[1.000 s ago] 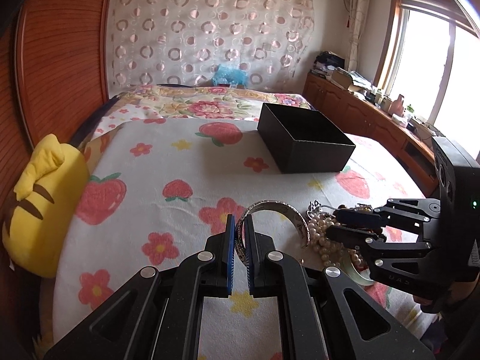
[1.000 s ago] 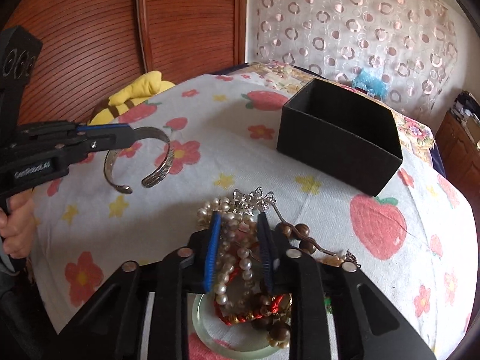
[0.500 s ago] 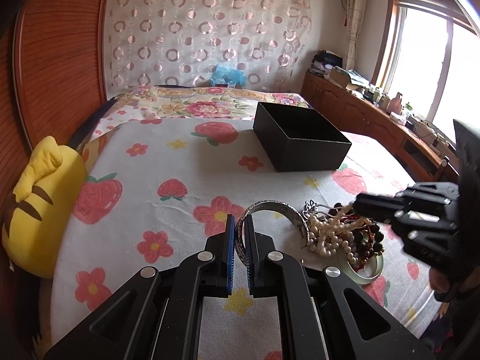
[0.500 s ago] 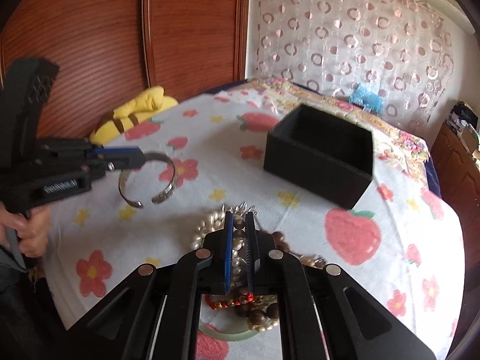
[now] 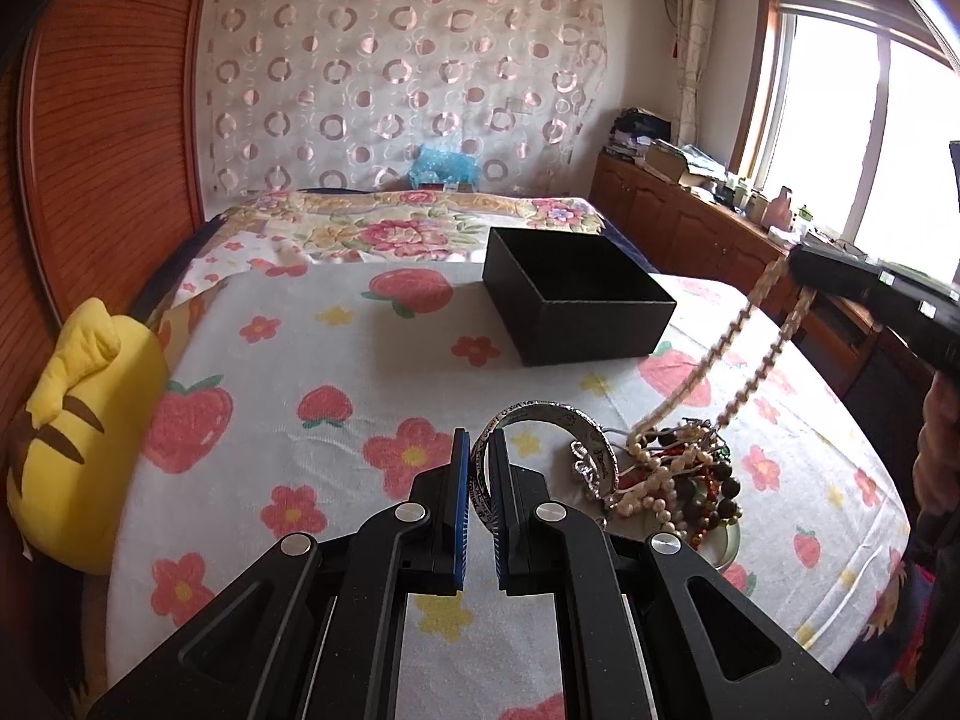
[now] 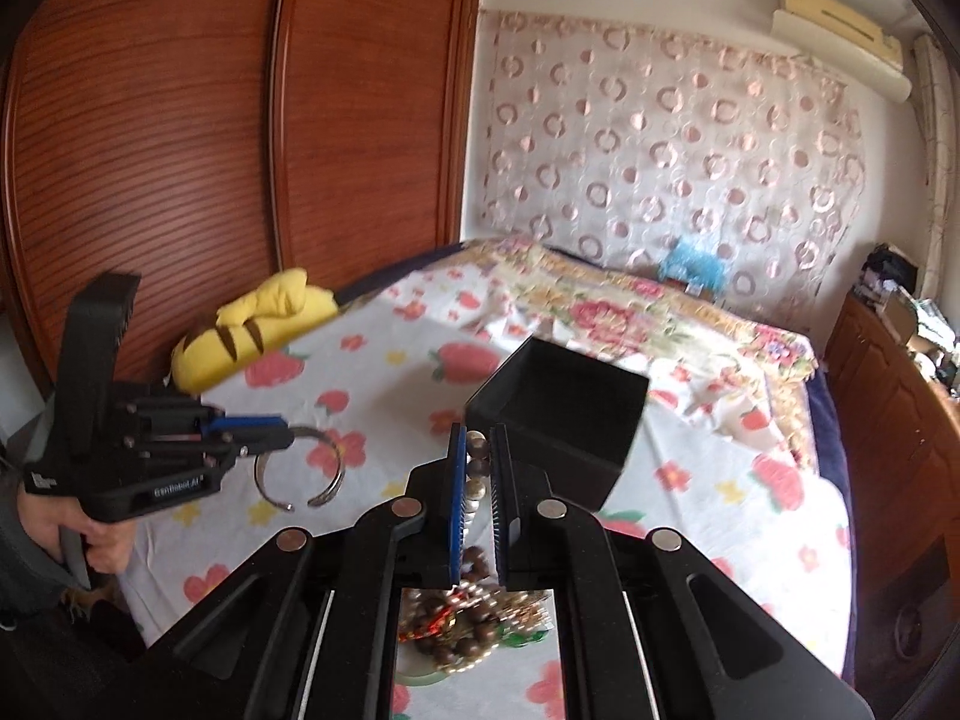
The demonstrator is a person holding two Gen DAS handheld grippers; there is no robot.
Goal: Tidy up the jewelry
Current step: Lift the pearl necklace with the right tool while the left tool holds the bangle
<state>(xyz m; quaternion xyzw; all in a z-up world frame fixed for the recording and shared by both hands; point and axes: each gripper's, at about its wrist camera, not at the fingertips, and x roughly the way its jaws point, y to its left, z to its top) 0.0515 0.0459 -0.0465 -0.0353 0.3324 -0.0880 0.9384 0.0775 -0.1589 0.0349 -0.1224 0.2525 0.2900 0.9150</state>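
My left gripper (image 5: 478,450) is shut on a silver cuff bracelet (image 5: 561,420) and holds it above the strawberry sheet; it also shows in the right wrist view (image 6: 298,468). My right gripper (image 6: 478,441) is shut on a pearl necklace (image 6: 477,468), lifted high; the strand (image 5: 708,360) hangs from it down to the jewelry pile (image 5: 678,480). The open black box (image 5: 576,306) stands beyond the pile; it also shows in the right wrist view (image 6: 558,414).
A yellow plush pillow (image 5: 72,444) lies at the bed's left edge by the wooden headboard (image 5: 102,138). A pale green bangle (image 5: 723,543) lies under the pile. A wooden cabinet (image 5: 690,222) lines the right wall under the window.
My right gripper has risen up and to the right with the pearl necklace, pulling the strand out of the pile. My left gripper holds the cuff almost still.
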